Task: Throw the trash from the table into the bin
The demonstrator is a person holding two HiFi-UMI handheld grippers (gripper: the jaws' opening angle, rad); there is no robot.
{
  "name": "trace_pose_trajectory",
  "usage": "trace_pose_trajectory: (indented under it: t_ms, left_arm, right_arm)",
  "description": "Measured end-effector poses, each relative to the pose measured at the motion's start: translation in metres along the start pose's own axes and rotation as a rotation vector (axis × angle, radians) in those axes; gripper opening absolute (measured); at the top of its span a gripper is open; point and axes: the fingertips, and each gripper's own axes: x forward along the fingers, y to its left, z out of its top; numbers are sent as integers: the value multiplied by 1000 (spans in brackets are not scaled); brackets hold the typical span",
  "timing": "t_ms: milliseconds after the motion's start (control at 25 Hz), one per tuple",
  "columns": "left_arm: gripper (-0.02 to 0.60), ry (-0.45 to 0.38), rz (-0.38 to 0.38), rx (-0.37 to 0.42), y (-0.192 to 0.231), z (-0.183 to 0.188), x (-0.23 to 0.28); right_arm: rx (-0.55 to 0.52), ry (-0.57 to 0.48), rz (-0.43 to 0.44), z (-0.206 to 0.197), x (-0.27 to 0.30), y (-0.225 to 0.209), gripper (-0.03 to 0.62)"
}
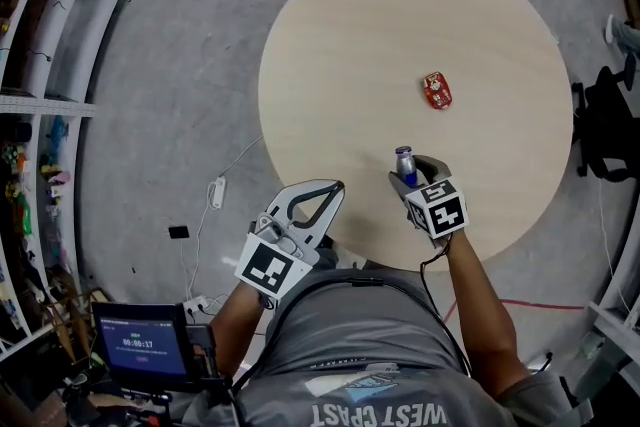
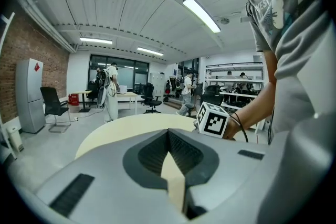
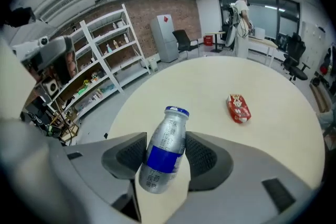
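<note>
Provisionally, task state: barely begun, by my reading. No item had reached a bin, and no bin showed in any view.

Item 1. Small silver metal bottle with blue label band and blue cap (image 3: pixel 168 139): clamped at its waist in the right gripper (image 1: pixel 413 173), over the near edge of the round pale wooden tabletop (image 1: pixel 400 25). Neck tilted away from the holder, base hanging below the grip (apparently clear of the wood, though contact could not be ruled out). Jaws partly spread, both ribbed pads (image 3: pixel 206 157) pressed on the bottle's sides. Judged: picked up; carriage and drop outstanding.

Item 2. Flat red printed snack packet (image 1: pixel 436 90): lying loose about the middle of the tabletop, well apart from the bottle and both grippers. Judged: untouched; pick, carry and drop all outstanding.

Item 3. Left gripper (image 1: pixel 335 187): held just off the tabletop's near-left edge, jaws brought together at the tips, nothing between them but a sliver of tabletop seen beyond. Idle.
</note>
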Motion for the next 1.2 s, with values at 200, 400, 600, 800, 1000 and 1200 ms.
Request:
trace_pose_trajectory:
  t_ms: [200,400,600,800,1000,1200]
  left_arm:
    - [41,-34,-20,30,-2,5,2]
    - [41,-77,-46,73,-10,23,-6]
    - [41,-137,-85,134,-34,53,-46]
    - [41,-195,-130,174,-55,69,-80]
    - [41,-247,-181,215,-80,79,-86]
    - [41,-295,-240,261,-109,92,-85]
  right_arm:
    - [-35,-141,1,42,-41,18,241]
    - [-88,-273,-13,77,-94,47,241]
    - [-137,-374,-60,94,-155,104,241]
    - [-158,-454,-115,104,-200,151,242]
    - [-169,-516,-167,90,-233,170,242]
    - [-161,-579,-220,71,-266,175,242]
